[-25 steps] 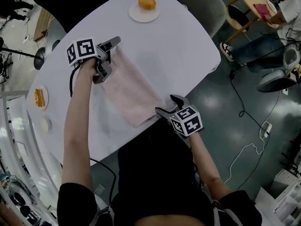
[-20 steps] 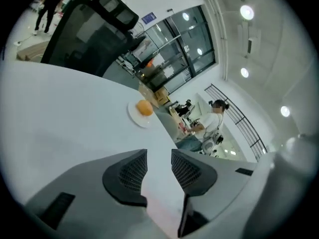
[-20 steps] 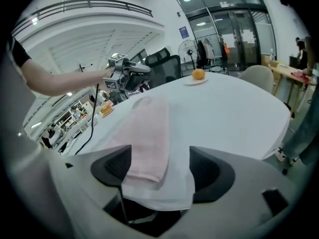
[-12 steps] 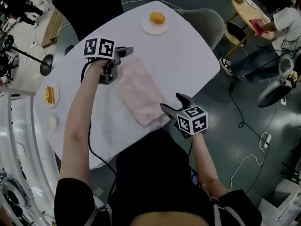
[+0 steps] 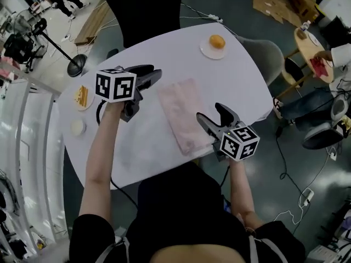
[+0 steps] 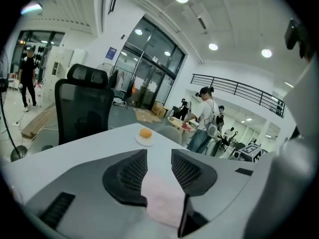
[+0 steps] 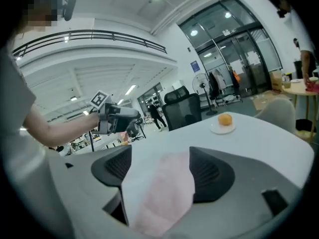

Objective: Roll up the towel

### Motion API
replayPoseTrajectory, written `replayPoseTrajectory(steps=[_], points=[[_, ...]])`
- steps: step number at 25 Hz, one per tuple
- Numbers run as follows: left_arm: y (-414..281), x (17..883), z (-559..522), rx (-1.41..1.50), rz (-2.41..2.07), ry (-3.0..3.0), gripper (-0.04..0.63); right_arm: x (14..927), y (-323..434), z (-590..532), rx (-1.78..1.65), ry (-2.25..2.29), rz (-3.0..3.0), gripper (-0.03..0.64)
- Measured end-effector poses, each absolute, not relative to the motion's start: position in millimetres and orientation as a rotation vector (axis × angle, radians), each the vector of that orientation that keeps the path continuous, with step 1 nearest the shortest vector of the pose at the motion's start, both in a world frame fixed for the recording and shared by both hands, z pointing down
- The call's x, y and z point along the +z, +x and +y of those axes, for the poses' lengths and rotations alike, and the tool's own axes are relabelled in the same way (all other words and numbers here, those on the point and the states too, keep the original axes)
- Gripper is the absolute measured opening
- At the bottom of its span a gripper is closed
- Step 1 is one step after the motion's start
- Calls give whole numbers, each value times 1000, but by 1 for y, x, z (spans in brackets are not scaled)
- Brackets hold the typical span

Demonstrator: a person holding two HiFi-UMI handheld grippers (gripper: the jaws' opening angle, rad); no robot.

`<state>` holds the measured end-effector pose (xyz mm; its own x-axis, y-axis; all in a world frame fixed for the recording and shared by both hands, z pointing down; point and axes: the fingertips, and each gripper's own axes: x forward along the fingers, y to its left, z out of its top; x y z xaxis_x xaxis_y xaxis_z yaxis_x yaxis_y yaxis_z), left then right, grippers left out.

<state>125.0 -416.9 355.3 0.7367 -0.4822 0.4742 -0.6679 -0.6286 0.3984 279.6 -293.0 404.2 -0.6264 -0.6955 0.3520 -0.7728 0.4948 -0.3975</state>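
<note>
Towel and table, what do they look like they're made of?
Towel: pale pink soft fabric, matte, perhaps cotton or microfibre; it lies limp with slightly wavy edges.
Table: hard, smooth white top, perhaps laminate or painted board; even colour, faint sheen, no grain.

The white, rounded surface (image 5: 247,86) carries a pink towel (image 5: 184,114) lying flat near its middle and reaching toward the near edge. At the far end sits a small plate (image 5: 207,52) with an orange (image 5: 217,41). On the left lie a second plate (image 5: 85,106) holding yellow food, and nearer, a small white dish (image 5: 77,127)
</note>
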Motion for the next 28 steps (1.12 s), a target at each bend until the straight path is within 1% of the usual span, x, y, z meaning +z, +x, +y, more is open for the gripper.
replayPoseTrajectory(steps=[6, 13, 14, 16, 17, 18, 19, 21, 22, 24, 25, 28], points=[[68, 321, -373, 272, -1074, 2407, 156, 370, 244, -309, 734, 1186, -2682, 373], [-1, 308, -328, 90, -1295, 2347, 155, 349, 182, -313, 683, 1001, -2783, 371], [-9, 306, -320, 52, -1321, 2332, 155, 346, 173, -312, 678, 970, -2797, 351], [-28, 304, -304, -47, -1378, 2294, 155, 343, 154, -308, 669, 897, -2815, 347], [-39, 303, -295, -106, -1408, 2265, 155, 342, 144, -306, 668, 861, -2822, 334], [-50, 304, -285, -163, -1440, 2230, 152, 341, 135, -304, 668, 833, -2829, 282], [-61, 306, -275, -209, -1474, 2195, 152, 340, 127, -301, 668, 810, -2836, 255], [-82, 311, -252, -262, -1559, 2137, 143, 339, 111, -295, 657, 775, -2846, 253], [-92, 314, -241, -272, -1612, 2115, 123, 339, 104, -293, 644, 767, -2850, 242], [-110, 320, -219, -265, -1724, 2080, 89, 339, 90, -289, 620, 767, -2860, 147], [-117, 323, -208, -250, -1773, 2067, 84, 339, 83, -286, 613, 762, -2868, 132], [-135, 327, -181, -184, -1883, 2048, 63, 341, 62, -275, 603, 742, -2881, 49]])
